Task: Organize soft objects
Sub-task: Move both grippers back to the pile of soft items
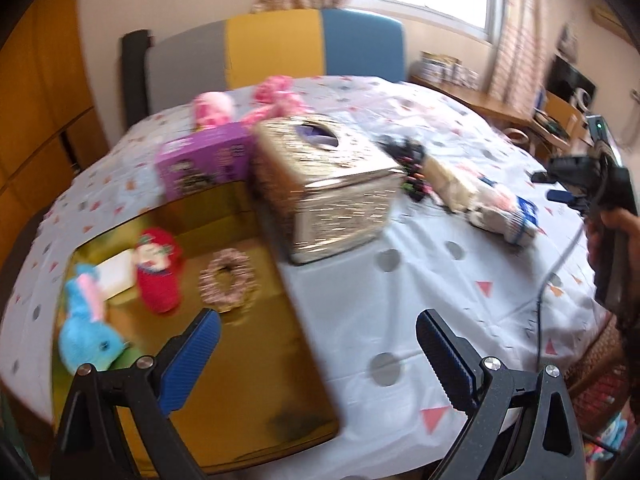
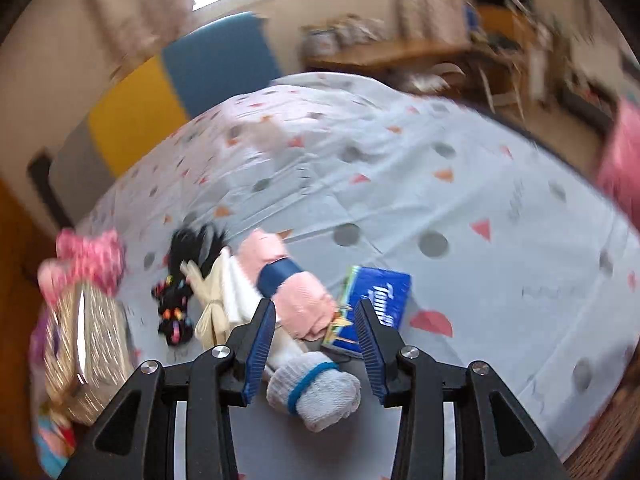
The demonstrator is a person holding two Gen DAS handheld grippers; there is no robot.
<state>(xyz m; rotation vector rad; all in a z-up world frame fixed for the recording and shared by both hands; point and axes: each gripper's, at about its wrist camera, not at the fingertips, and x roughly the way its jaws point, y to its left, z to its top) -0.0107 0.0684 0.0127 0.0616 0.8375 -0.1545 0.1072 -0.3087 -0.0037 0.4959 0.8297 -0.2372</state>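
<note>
A gold tray (image 1: 240, 392) on the table holds a blue plush toy (image 1: 86, 340), a red slipper (image 1: 160, 276) and a scrunchie (image 1: 228, 278). My left gripper (image 1: 318, 336) is open and empty above the tray's right edge. My right gripper (image 2: 316, 316) is open and empty, its fingers on either side of a pink sock roll with a blue band (image 2: 296, 296) and above a grey-white sock roll (image 2: 316, 394). Beside them lie a cream cloth (image 2: 218, 300) and a black dotted sock (image 2: 176, 304). The right gripper also shows in the left wrist view (image 1: 560, 188).
A woven tissue box (image 1: 328, 184) and a purple box (image 1: 204, 160) stand behind the tray. Pink plush items (image 1: 276, 96) lie at the back. A blue tissue pack (image 2: 374, 304) lies by the socks. The patterned tablecloth (image 2: 480, 200) covers the table. A chair (image 1: 280, 44) stands behind.
</note>
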